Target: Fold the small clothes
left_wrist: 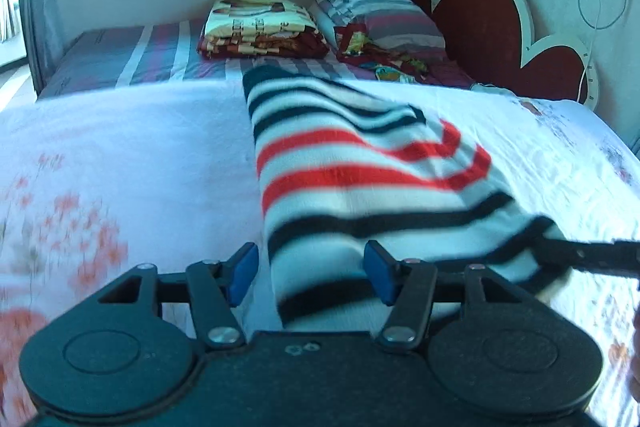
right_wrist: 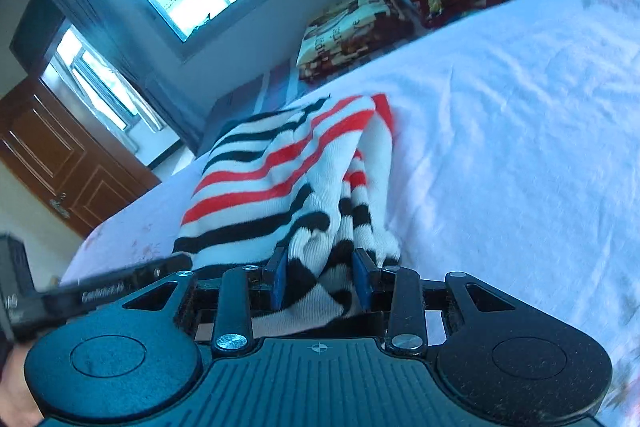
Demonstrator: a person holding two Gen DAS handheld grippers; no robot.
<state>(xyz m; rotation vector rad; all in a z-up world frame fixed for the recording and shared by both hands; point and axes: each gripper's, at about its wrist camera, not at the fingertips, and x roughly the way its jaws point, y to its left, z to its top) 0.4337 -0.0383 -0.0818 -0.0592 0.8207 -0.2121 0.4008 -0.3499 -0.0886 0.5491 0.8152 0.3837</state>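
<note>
Striped sweater (left_wrist: 360, 187) lies on the white bedsheet (left_wrist: 140, 147); we see the right gripper (right_wrist: 320, 281) clamped on its bunched hem, the left gripper (left_wrist: 310, 273) parted astride its near edge.

Knit cloth, matt plastic.
I see a ribbed woollen striped sweater (right_wrist: 280, 179), soft cotton bedsheet (right_wrist: 500, 147), glossy wooden door (right_wrist: 60, 167).

My right gripper (right_wrist: 320, 281) pinches a bunched fold of the striped sweater (right_wrist: 280, 179) near the bed's (right_wrist: 520, 147) front edge, my left gripper (right_wrist: 100, 291) alongside.
</note>
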